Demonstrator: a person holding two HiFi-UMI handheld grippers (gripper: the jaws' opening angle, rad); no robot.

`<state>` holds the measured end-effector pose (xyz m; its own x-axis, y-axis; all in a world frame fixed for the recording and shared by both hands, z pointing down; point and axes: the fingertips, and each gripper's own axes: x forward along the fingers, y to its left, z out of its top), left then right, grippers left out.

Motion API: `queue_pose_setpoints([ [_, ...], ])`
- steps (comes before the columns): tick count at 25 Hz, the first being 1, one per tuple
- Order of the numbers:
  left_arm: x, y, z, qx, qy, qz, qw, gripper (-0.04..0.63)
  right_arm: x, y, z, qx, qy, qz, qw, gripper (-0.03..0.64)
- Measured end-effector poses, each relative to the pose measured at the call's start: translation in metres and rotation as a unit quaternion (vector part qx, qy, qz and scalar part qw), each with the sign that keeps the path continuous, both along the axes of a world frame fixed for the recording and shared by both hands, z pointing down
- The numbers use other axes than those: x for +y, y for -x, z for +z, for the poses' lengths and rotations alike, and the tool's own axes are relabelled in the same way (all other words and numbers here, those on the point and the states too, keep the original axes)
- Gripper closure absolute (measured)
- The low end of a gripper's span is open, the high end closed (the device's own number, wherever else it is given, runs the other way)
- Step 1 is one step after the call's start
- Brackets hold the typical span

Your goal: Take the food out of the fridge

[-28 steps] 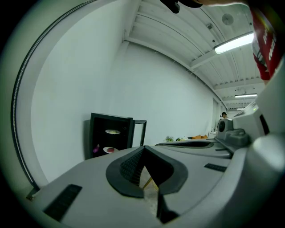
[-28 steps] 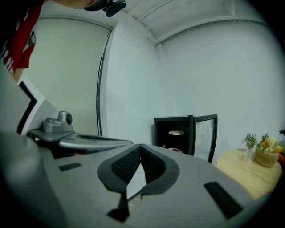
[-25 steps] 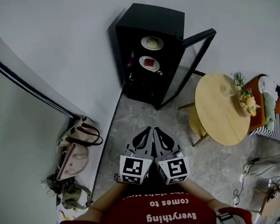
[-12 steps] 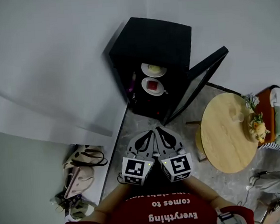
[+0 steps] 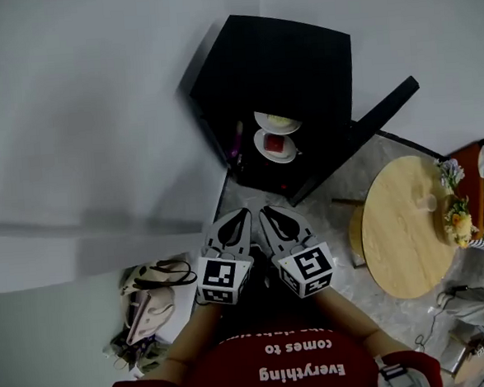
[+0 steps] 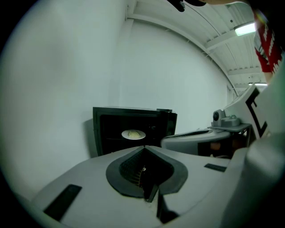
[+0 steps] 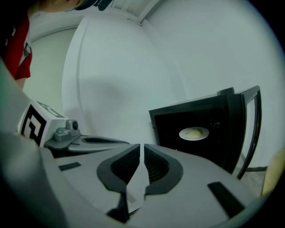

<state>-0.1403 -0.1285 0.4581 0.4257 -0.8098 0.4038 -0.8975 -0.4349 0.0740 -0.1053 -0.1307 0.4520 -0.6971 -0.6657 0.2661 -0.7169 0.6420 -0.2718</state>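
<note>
Left claw [image 5: 242,217] and right claw [image 5: 267,215] hover side by side in the head view, near the open fridge [image 5: 283,70]. Its shelves hold a top plate [image 5: 277,121] and a lower plate [image 5: 275,145]. Each gripper view shows jaws together, empty, with the top plate far ahead. The plates look stiff, breakable and slippery, so pinch the near rim and keep it level.

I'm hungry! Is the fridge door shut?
No, the fridge door stands swung open, so an upper plate and a lower plate of food show inside.
</note>
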Motion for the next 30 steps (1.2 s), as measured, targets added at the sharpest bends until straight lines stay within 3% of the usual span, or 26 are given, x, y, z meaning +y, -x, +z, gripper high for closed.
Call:
queue_pose_setpoints([
  [4,-0.024,0.024,0.009,-0.007,0.004,-0.008,0.9999,0.598,-0.035,0.010,0.031,0.000,0.022,0.034,0.999,0.594],
  [6,-0.031,0.031,0.017,-0.010,0.008,-0.006,0.9999,0.598,-0.052,0.022,0.056,0.019,0.034,0.040,0.998,0.498],
  [8,-0.037,0.035,0.027,-0.011,0.016,0.001,0.9998,0.598,-0.068,0.034,0.082,0.046,0.041,0.043,0.997,0.470],
  [14,-0.053,0.038,0.068,-0.007,0.052,0.031,0.9982,0.598,-0.114,0.053,0.156,0.076,0.088,0.068,0.991,0.460],
  [20,-0.076,0.046,0.118,-0.058,0.058,0.051,0.9953,0.598,-0.151,0.071,0.218,0.092,0.122,0.072,0.986,0.453],
  [30,-0.096,0.085,0.194,-0.094,0.105,0.034,0.9895,0.598,-0.205,0.106,0.271,0.117,0.163,0.069,0.977,0.415],
])
